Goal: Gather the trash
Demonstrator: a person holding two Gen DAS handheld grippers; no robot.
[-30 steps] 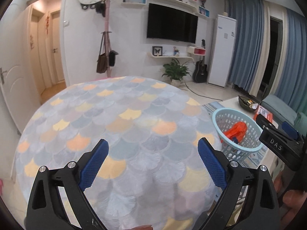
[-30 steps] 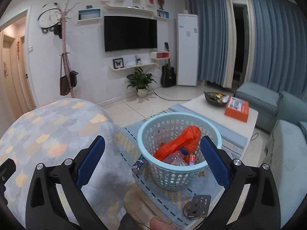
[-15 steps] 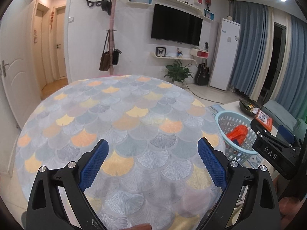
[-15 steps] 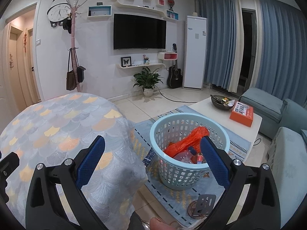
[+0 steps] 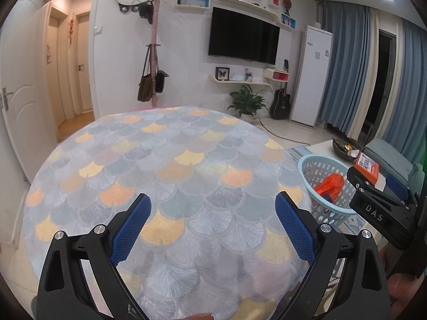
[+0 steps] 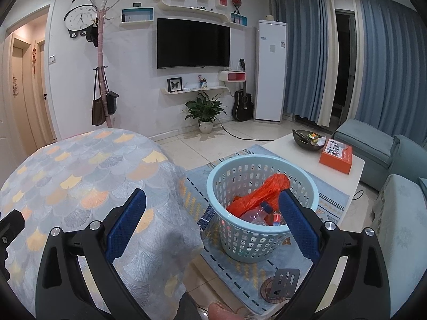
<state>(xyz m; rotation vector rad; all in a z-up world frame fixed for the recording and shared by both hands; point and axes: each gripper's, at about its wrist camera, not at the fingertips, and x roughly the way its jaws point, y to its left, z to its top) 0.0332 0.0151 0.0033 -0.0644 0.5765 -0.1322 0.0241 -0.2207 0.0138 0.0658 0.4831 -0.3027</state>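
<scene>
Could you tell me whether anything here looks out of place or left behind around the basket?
Yes: a small blue carton lies on the rug between the basket and the draped table, outside the basket, while the orange bag and bottle are inside. A metal plate also lies on the rug.

Both tongs, left (image 5: 210,224) and right (image 6: 212,221), apparently gape empty.

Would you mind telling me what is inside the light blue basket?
The basket holds an orange plastic bag, a clear bottle and a small red item; anything beneath is covered.
</scene>
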